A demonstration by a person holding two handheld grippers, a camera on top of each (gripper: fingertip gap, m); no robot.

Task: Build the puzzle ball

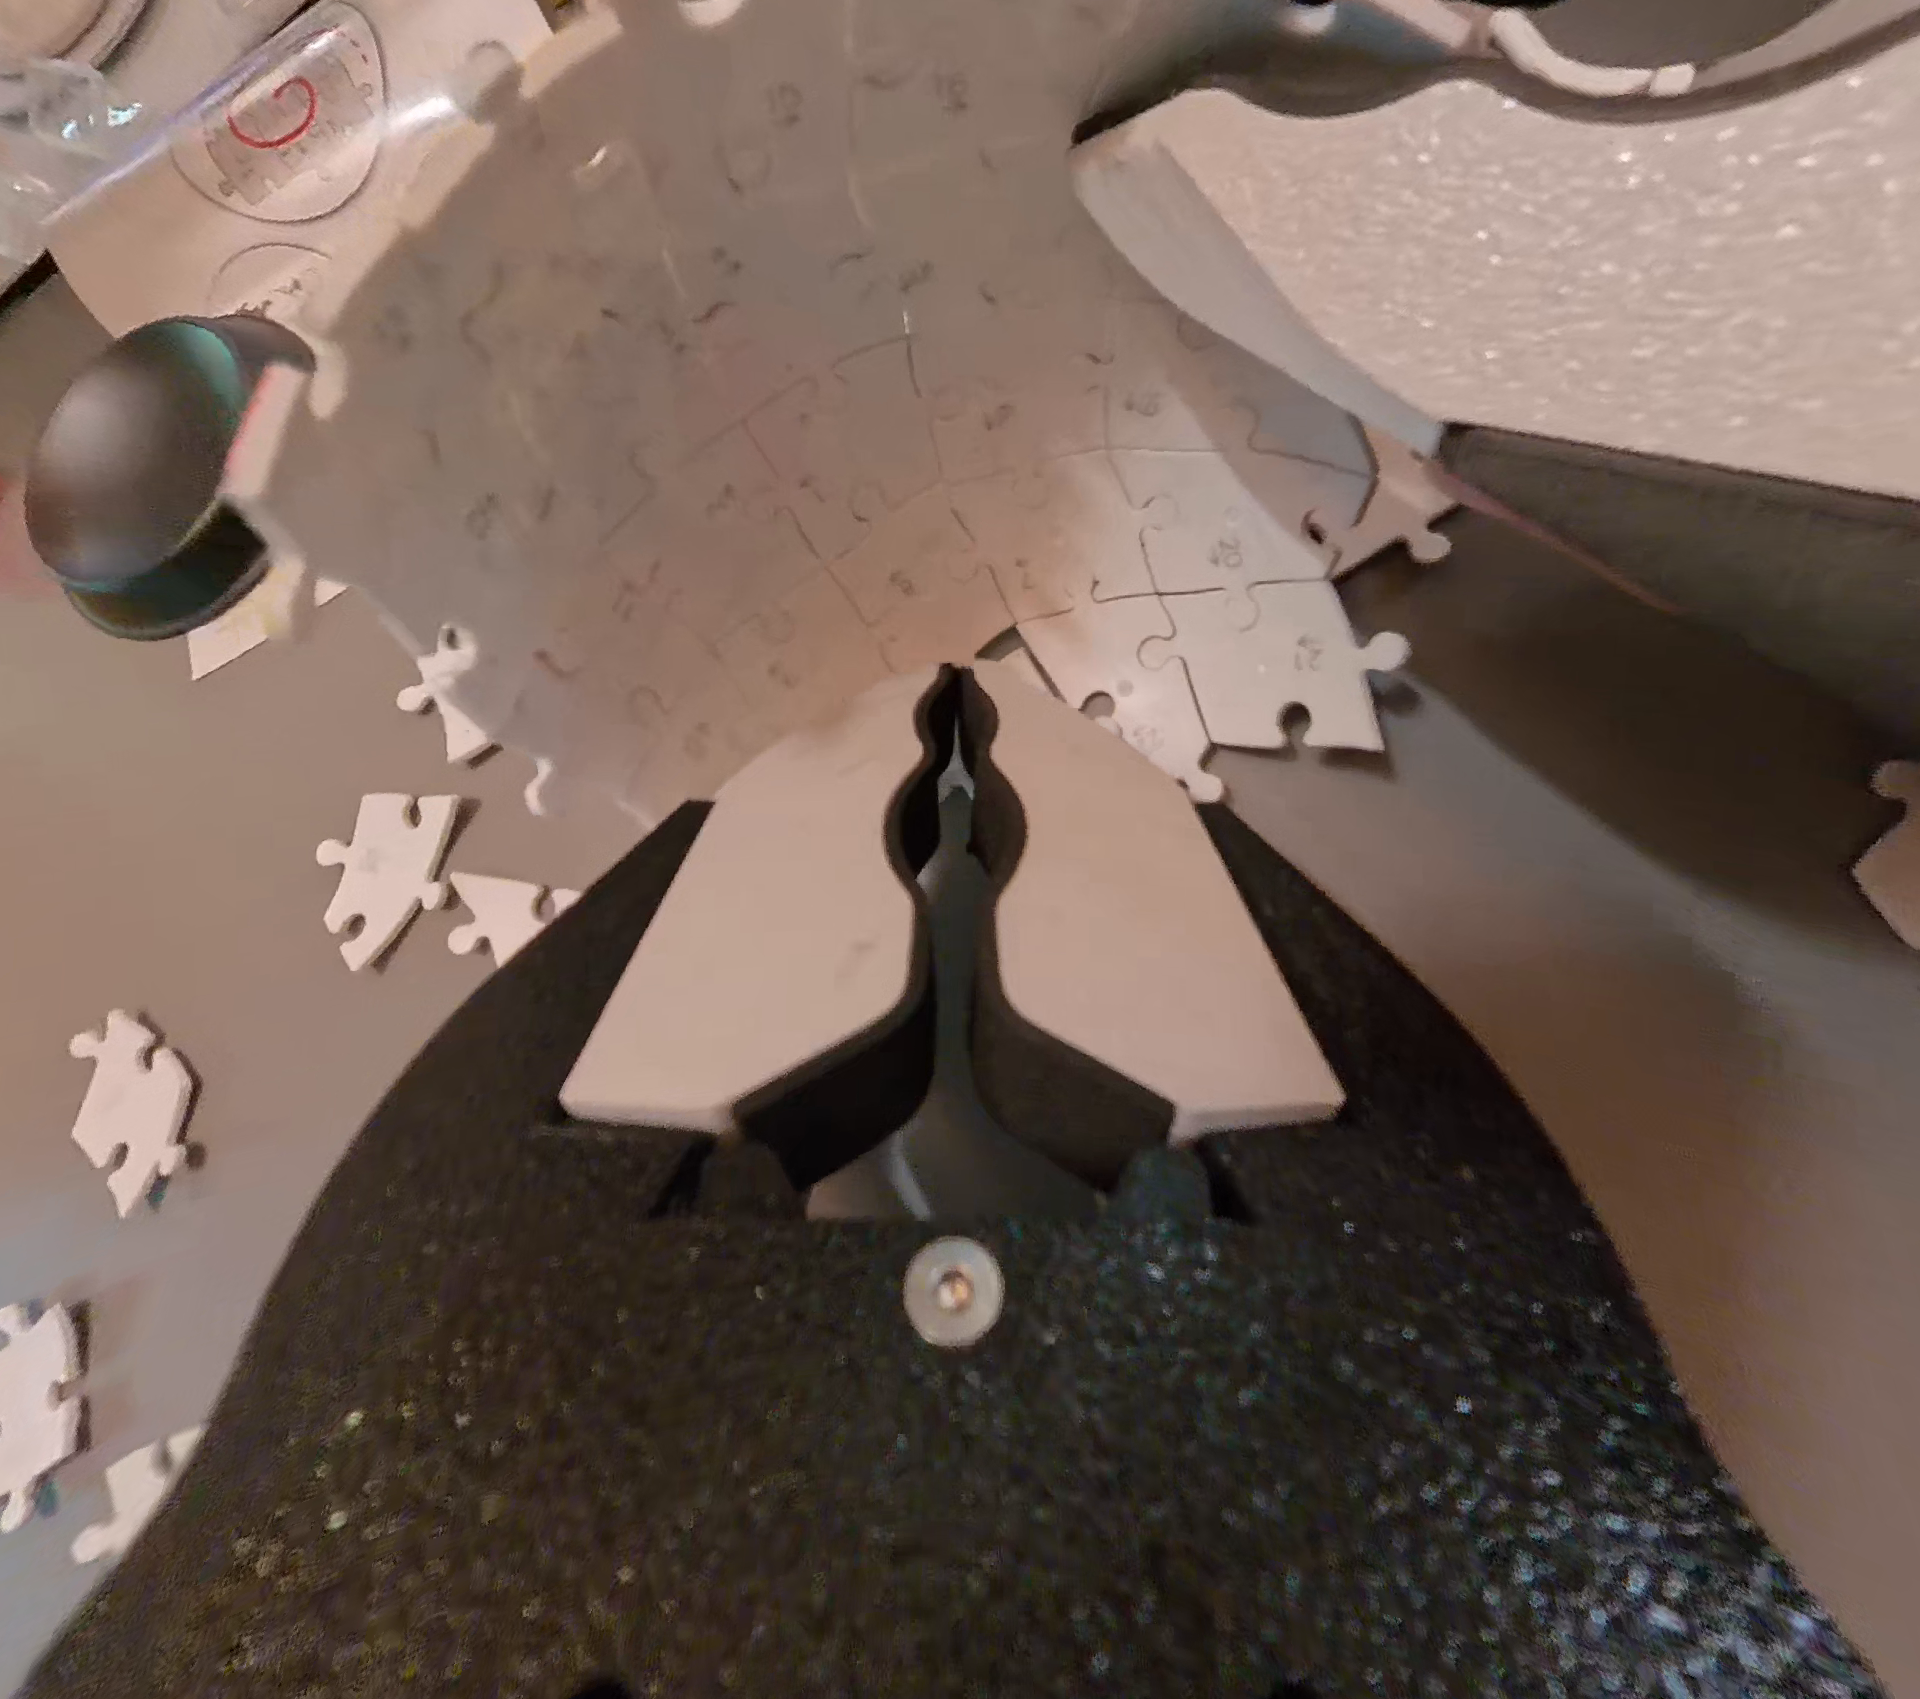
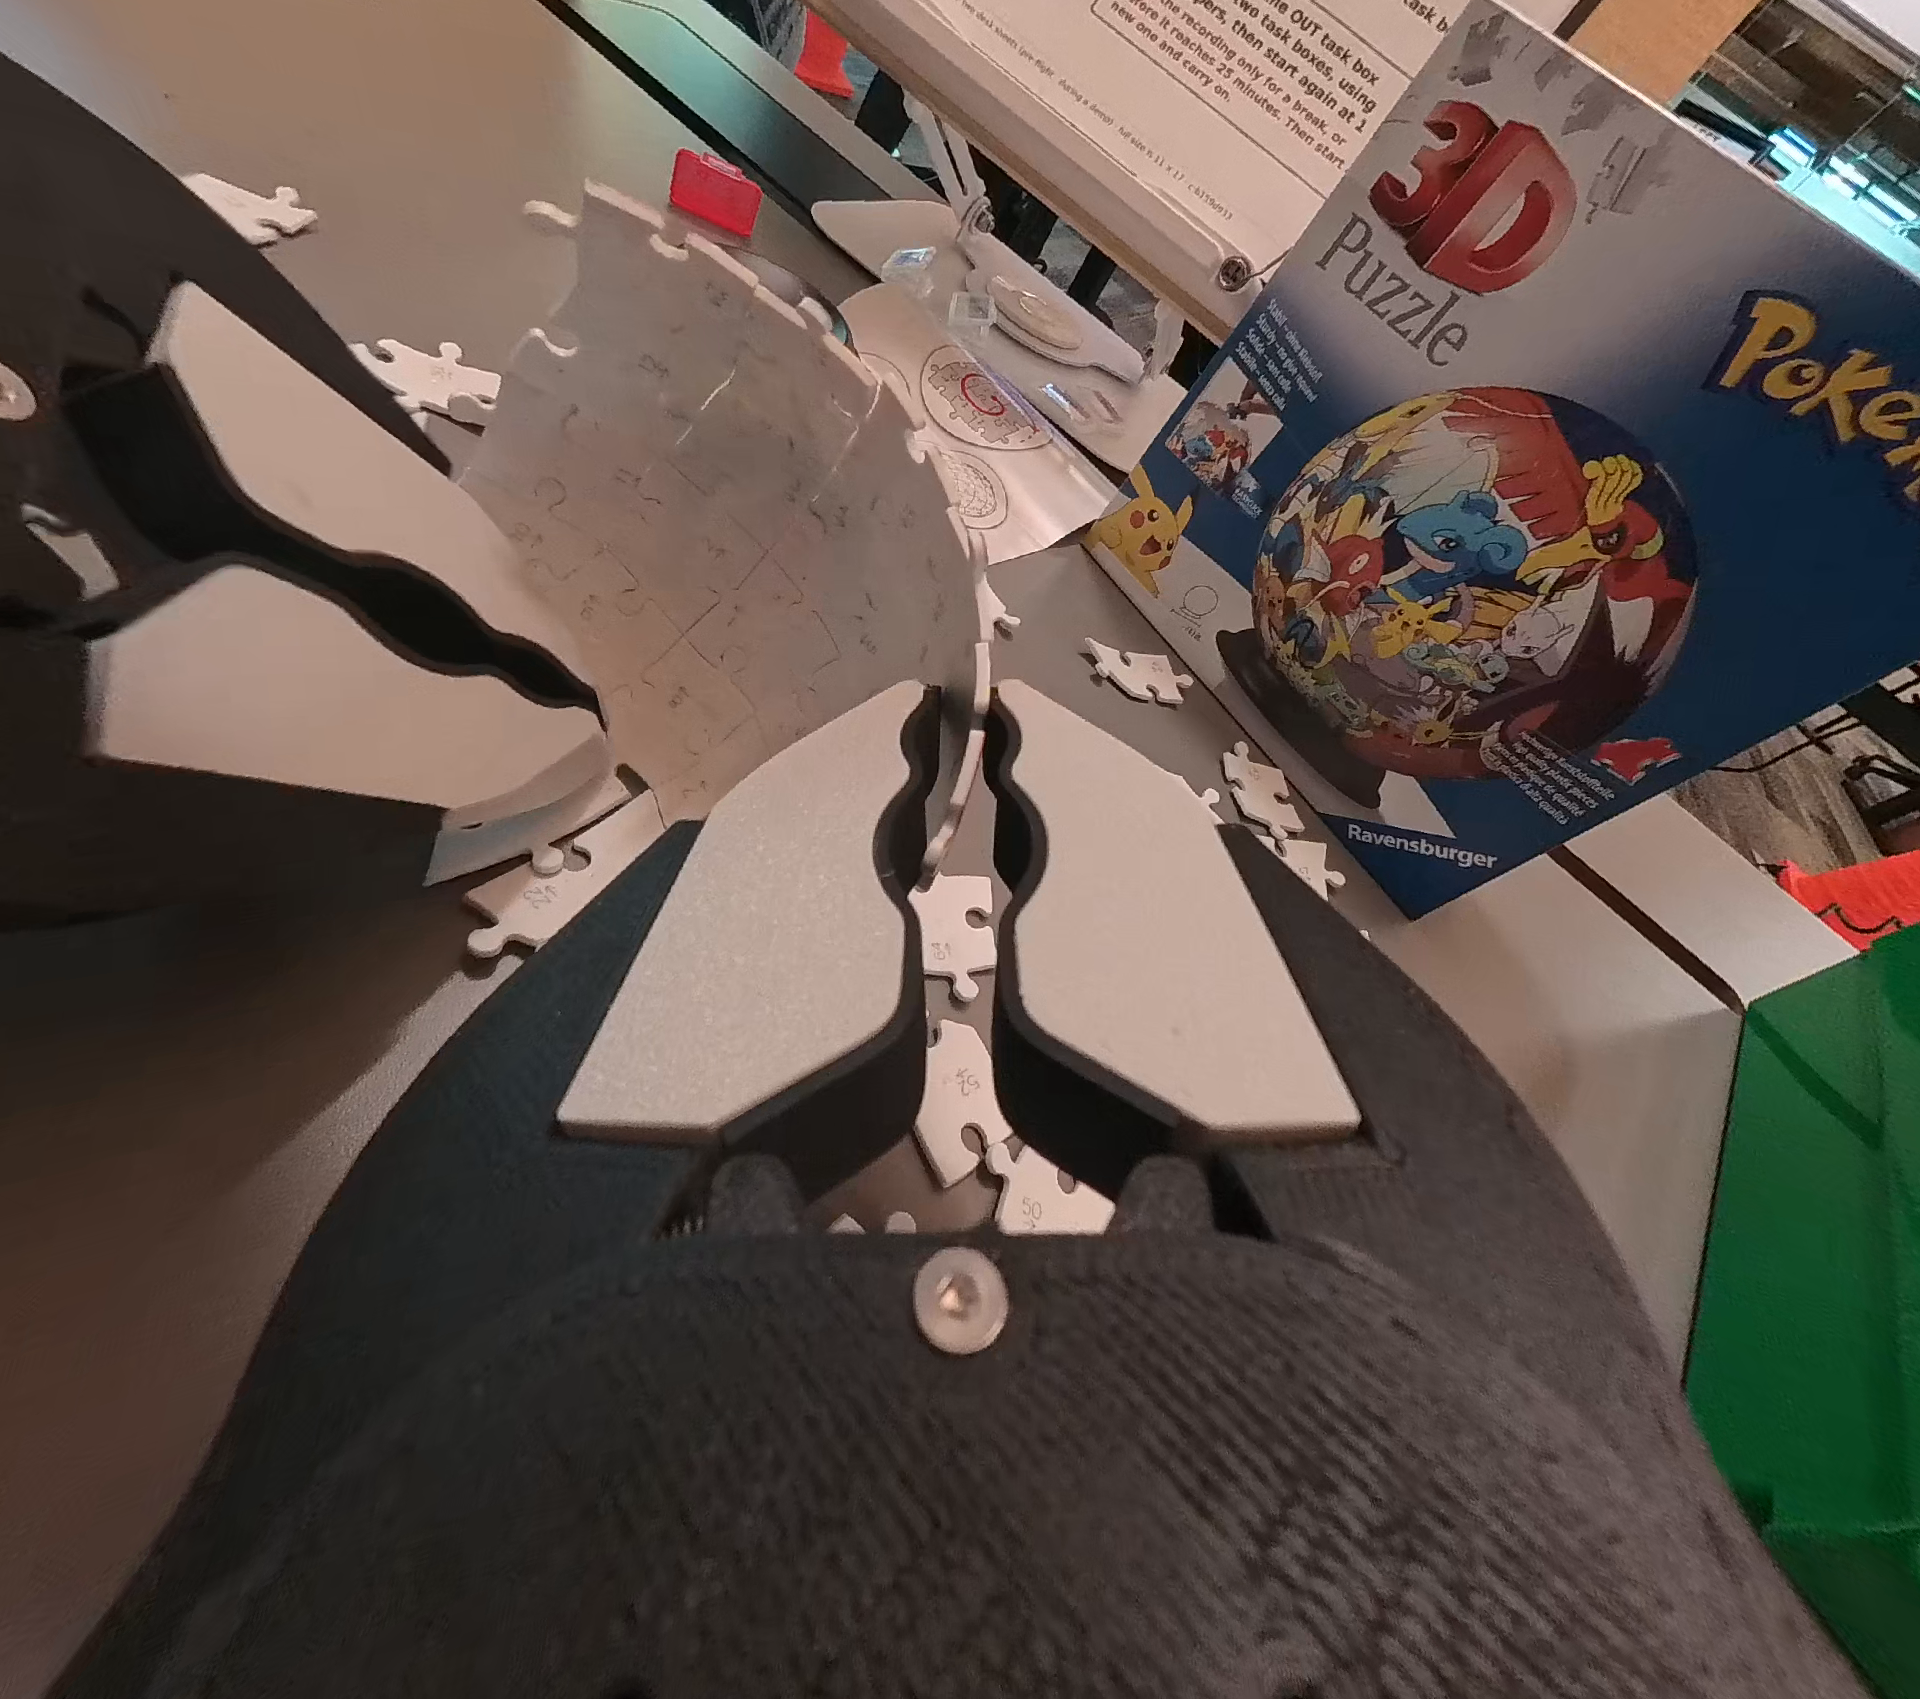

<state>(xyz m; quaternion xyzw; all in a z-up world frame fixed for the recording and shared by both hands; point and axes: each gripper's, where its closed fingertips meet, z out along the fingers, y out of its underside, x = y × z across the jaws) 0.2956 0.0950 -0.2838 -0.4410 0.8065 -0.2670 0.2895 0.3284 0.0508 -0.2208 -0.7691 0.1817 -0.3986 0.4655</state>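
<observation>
- Loose white curved jigsaw pieces (image 1: 384, 875) lie scattered on the grey tabletop (image 1: 260, 735) at the far left of the left wrist view, well apart from each other, with bare grey surface between them.
- A dark rounded knob-like object (image 1: 135, 465) sits just beside the left rim of the dome; what it is cannot be told.
- The curved white shell of joined plastic puzzle pieces (image 1: 748, 361), a partial dome seen from its pale inner side, bears faint pencilled marks on each piece, and its outer rim is ragged with tabs and notches. It stands tilted on edge above the tabletop, between the two grippers.
- The left gripper (image 1: 956, 683) has its jaws closed on the lower edge of the shell, the two white fingers (image 1: 810, 901) meeting with no gap at the tips.
- A few joined pieces (image 1: 1247, 662) at the shell's lower right lie flatter, near the tabletop, partly parted from the rest along an open seam.
- The right gripper (image 2: 961, 714) grips the shell's right rim edge-on; the thin white edge runs down between its jaws, touching the dark pads.
- Under that gripper more loose pieces (image 2: 961, 932) lie close together.
- To the right, a blue cardboard puzzle box (image 2: 1538, 444) stands upright near the tabletop's edge, leaving only a narrow lane of open surface with stray pieces (image 2: 1138, 670) in it.
- A green box (image 2: 1829, 1337) fills the far right corner.
</observation>
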